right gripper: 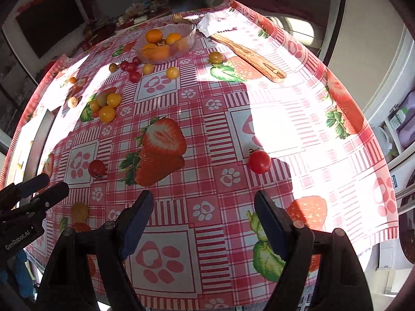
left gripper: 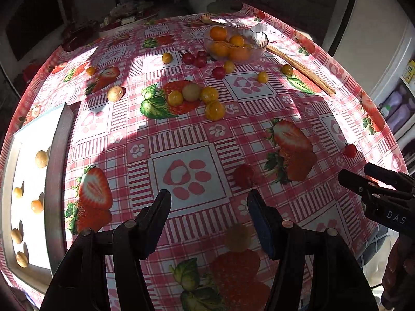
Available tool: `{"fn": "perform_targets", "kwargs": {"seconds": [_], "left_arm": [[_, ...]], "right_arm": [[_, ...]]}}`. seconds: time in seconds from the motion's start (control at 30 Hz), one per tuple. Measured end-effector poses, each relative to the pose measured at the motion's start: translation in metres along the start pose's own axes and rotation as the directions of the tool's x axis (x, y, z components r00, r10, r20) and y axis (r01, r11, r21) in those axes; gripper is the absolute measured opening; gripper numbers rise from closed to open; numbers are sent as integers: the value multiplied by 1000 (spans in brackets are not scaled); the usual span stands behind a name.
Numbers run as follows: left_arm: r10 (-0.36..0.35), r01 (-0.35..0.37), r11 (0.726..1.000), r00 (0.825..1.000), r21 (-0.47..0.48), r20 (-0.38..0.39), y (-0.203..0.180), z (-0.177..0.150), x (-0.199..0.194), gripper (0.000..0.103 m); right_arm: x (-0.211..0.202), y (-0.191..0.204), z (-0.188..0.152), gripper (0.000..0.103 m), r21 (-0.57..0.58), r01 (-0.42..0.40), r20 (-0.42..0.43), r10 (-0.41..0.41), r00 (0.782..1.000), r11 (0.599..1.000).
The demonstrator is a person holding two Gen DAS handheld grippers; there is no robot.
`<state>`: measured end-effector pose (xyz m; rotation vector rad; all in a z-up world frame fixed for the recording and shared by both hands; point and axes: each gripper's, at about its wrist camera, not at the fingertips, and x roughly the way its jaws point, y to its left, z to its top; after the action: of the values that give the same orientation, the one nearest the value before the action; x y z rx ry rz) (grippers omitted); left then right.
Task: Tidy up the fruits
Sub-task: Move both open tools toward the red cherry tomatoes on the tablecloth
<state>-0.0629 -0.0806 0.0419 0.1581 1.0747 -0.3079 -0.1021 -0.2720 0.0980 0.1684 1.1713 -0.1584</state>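
Your left gripper (left gripper: 208, 217) is wide open and holds nothing; it hangs above the desk (left gripper: 259, 134), which carries a pink checked cloth with printed strawberries. Just under its right finger (left gripper: 262, 225) lies a blurred pale fruit (left gripper: 238, 237), and a little ahead of that finger lies a red tomato (left gripper: 243, 175) in shadow. Your right gripper (right gripper: 203, 219) is also wide open and empty, above the near edge of the desk. Ahead of it, a little to the right, a red tomato (right gripper: 260, 161) lies in the sun, apart from all other fruit. Further out, near the middle of the desk, a group of yellow fruits (left gripper: 199, 98) lies together on a printed strawberry, with one brownish fruit among them. Beyond them a few small red tomatoes (left gripper: 198, 58) lie just beside a glass bowl (left gripper: 260, 44), and the bowl holds oranges (left gripper: 228, 45). More single yellow fruits are spread around the bowl. A wooden spoon (left gripper: 301, 70) lies to the right of the bowl, near the desk edge. At the left side of the desk stands a white tray (left gripper: 57, 176), and in it lie several pale brown fruits (left gripper: 41, 158), each apart from the others.
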Motion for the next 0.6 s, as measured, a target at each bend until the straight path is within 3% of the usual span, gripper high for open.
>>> {"fn": "perform_targets", "kwargs": {"seconds": [0.23, 0.47, 0.5, 0.6], "left_arm": [[10, -7, 998, 999, 64, -46, -24, 12, 25, 63], [0, 3, 999, 998, 45, -70, -25, 13, 34, 62], [-6, 9, 999, 997, 38, -70, -25, 13, 35, 62], [-9, 11, 999, 998, 39, -59, -24, 13, 33, 45]], "right_arm": [[11, -25, 7, 83, 41, 38, 6, -38, 999, 998], [22, -22, 17, 82, -3, 67, 22, -67, 998, 998], [23, -21, 18, 80, -9, 76, 25, -76, 997, 997], [23, -18, 19, 60, -33, 114, 39, -112, 993, 993]]}}
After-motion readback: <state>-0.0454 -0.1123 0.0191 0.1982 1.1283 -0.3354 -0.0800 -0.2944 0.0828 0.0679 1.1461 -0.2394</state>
